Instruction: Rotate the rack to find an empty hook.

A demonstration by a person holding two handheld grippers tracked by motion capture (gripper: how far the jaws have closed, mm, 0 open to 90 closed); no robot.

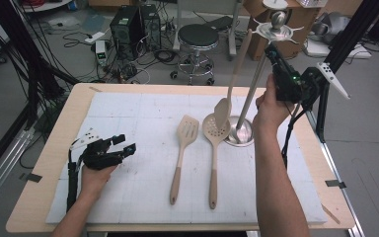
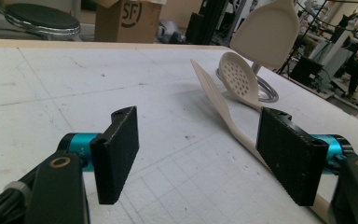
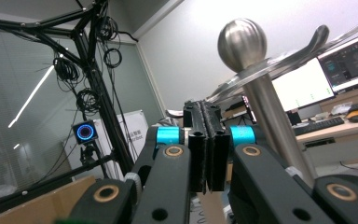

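The spatula [image 1: 233,79] hangs from the rack [image 1: 249,94] at the tabletop's [image 1: 128,91] far right, long axis near vertical, blade down. The right gripper [image 1: 272,53], jaws pressed together on nothing, is raised beside the rack top. The left gripper [image 1: 123,143] rests with jaws apart.

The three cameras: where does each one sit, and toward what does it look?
High view: above the person's side, facing forward and down on the table; both forearms and both grippers show.
Left gripper view: low over the table, along its open jaws toward the slotted spatula and skimmer.
Right gripper view: raised, tilted up along its shut jaws beside the steel rack.
Shared: the high view and the left gripper view both show the hanging spatula.
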